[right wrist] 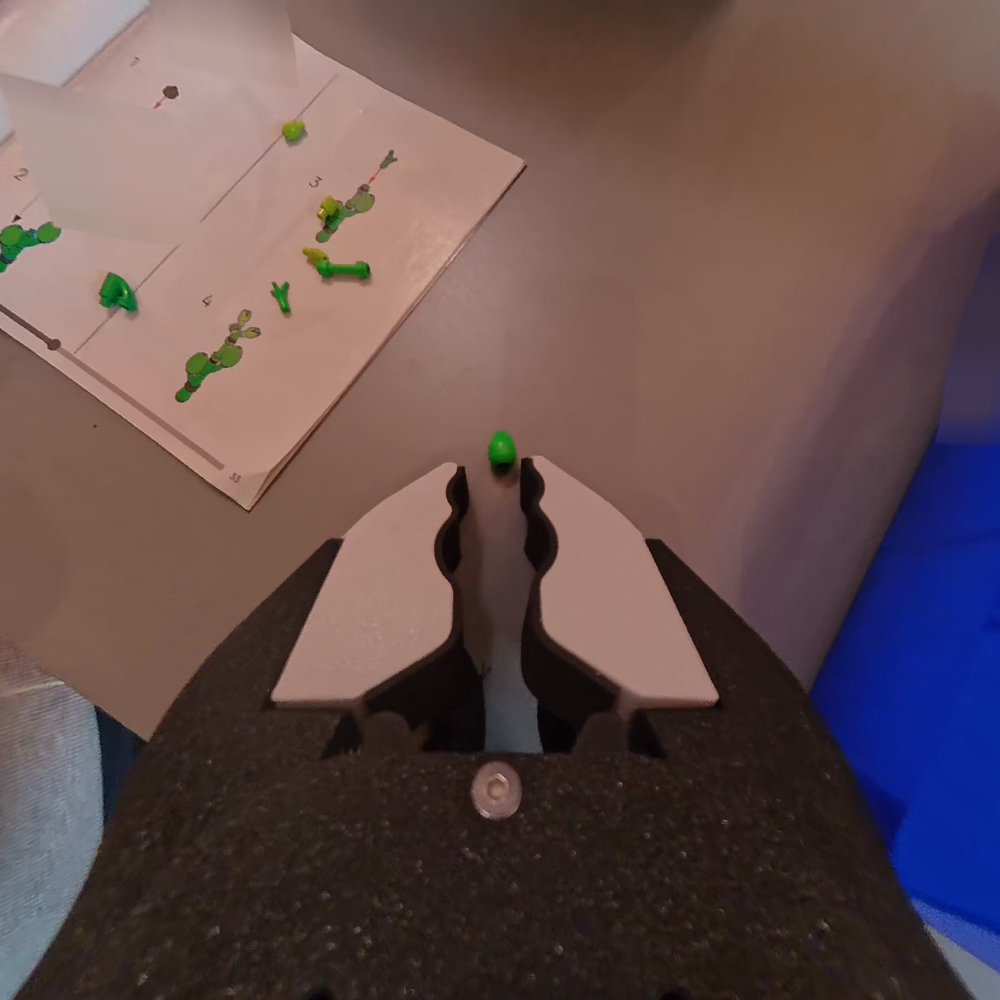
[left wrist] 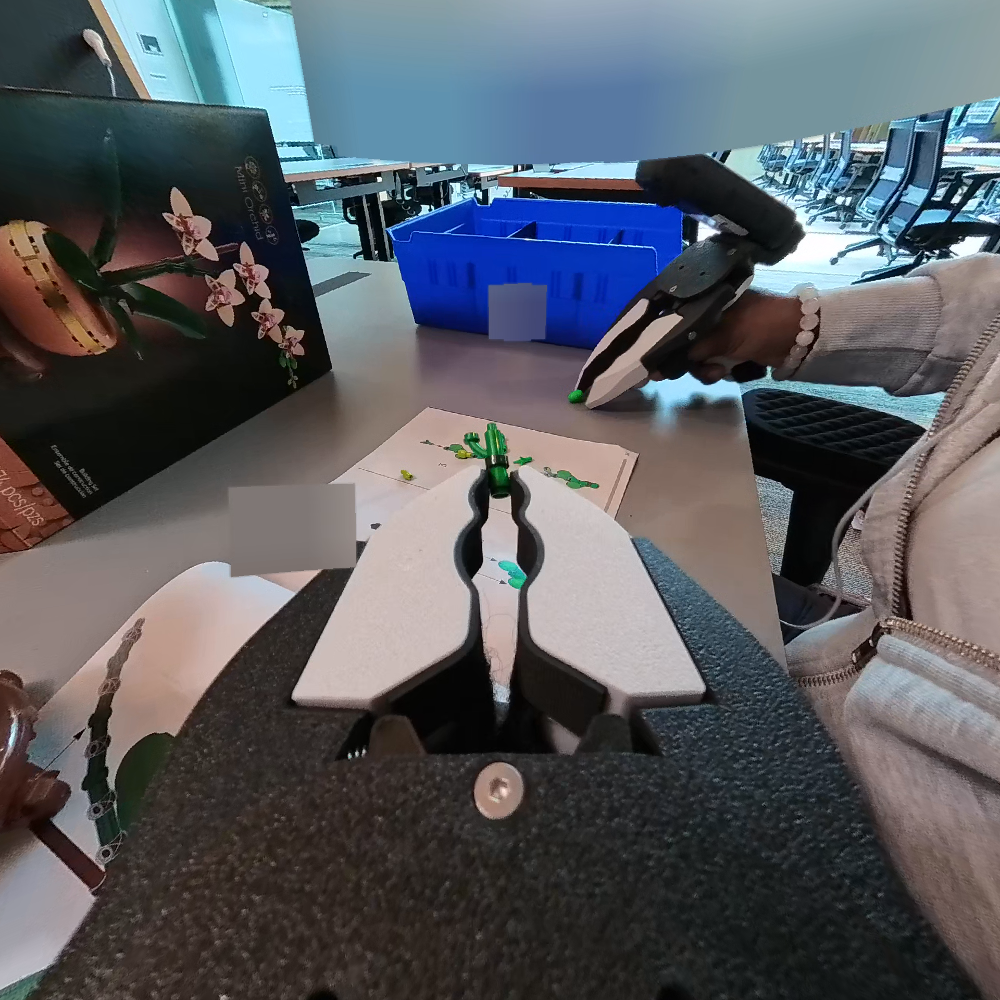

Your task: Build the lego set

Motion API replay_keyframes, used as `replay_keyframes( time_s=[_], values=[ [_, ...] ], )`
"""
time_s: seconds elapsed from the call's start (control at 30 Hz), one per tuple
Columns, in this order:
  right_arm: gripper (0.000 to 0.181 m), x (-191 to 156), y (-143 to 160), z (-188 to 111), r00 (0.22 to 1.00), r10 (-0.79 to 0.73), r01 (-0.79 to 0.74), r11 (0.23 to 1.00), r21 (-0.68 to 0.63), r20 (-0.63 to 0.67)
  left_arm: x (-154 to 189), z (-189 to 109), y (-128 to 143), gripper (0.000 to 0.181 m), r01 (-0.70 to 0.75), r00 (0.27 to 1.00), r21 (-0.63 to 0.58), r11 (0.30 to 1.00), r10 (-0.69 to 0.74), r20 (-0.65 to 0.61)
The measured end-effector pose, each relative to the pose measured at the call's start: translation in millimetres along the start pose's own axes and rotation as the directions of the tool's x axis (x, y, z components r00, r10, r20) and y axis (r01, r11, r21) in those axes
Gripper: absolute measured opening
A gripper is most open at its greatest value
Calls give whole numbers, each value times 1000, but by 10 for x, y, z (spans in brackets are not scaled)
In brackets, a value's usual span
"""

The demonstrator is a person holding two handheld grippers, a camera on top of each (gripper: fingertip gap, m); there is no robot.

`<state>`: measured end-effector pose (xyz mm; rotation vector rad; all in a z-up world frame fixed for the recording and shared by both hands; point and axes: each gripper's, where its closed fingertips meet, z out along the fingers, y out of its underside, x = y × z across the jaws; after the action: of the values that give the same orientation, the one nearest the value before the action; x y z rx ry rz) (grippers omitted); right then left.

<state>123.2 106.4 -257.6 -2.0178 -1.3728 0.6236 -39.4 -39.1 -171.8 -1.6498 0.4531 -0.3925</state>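
Blue plastic bin (left wrist: 533, 270), divided by inner walls into compartments, stands beyond the left gripper (left wrist: 499, 476) and just behind the right gripper (left wrist: 585, 399); its contents are hidden by its front wall. Grey tabletop (left wrist: 449, 373) carries the bin, an open white instruction booklet (left wrist: 595, 465) and, to the left of the left gripper, a dark cardboard box printed with an orchid picture (left wrist: 146, 281). Rows of desks and black office chairs (left wrist: 909, 205) fill the room behind.

Left gripper, seen from its own wrist camera: white fingers drawn to a narrow gap and clamped on the lower end of a dark green lego stem piece (left wrist: 495, 457), which projects forward over the booklet page.

Right gripper (right wrist: 489, 469), held in a person's hand (left wrist: 741, 341) with a bead bracelet and a grey sleeve: fingertips lowered to the tabletop, jaws parted by a narrow gap and holding nothing. A small rounded green lego piece (right wrist: 501, 447) lies on the table just ahead of the tips, close to the right-hand one; contact cannot be told.

Loose green lego pieces lie on the booklet (right wrist: 379, 335), ahead and to the left of the right gripper: a short green bar (right wrist: 343, 269), a small forked green piece (right wrist: 281, 296), a wedge-shaped green piece (right wrist: 118, 293) and a lime-green rounded piece (right wrist: 293, 130).
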Motion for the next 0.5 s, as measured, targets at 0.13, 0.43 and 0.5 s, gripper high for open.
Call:
replay_keyframes(
  time_s=[0.13,0.43,0.5],
  values=[
    [23,44,0,-31,994,-99,96,993,-67,-49,-1,3,-1,6,0,1000,1,1000,0,0],
    [15,191,-193,-189,992,-128,120,866,-485,16,8,-2,-15,6,2,1000,13,1000,-2,-7],
    [22,195,-235,-183,998,-31,53,850,-525,50,10,-16,-30,6,14,1000,26,1000,-14,-14]
  ],
)
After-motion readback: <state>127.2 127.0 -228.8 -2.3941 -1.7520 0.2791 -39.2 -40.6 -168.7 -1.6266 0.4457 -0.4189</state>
